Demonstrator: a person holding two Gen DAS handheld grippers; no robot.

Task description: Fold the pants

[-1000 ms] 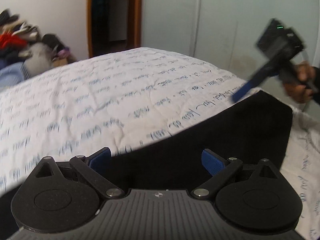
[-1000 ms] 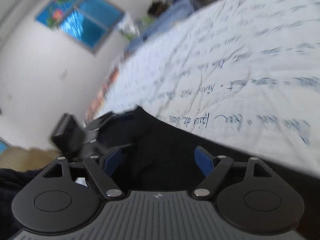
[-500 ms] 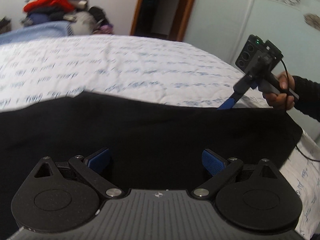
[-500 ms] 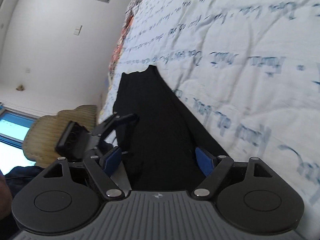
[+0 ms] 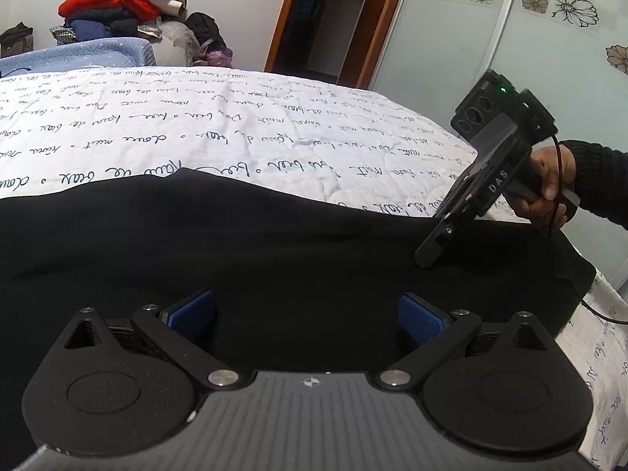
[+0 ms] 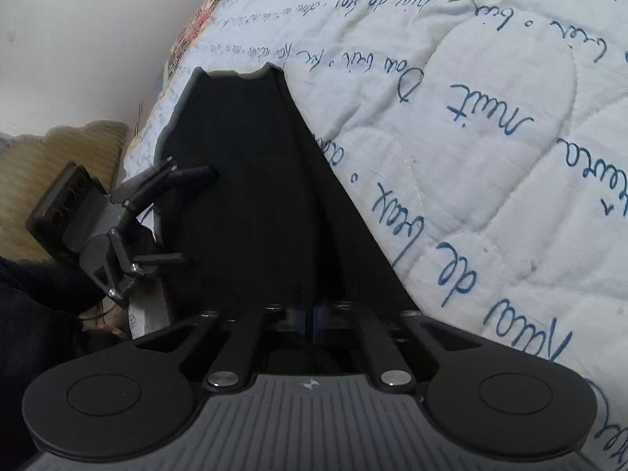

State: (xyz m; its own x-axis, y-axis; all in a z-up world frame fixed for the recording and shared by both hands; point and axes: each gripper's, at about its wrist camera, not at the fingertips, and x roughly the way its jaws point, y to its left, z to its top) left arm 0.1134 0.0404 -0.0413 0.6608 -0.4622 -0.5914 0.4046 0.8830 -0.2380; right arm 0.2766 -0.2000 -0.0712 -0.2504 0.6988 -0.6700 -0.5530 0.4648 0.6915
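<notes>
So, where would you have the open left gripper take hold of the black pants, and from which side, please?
Probably the near long edge of the pants, coming in low from the bedside. The cloth lies flat on the quilt, so only an edge offers the left gripper something to pinch. The right gripper looks shut on the pants near one end.
</notes>
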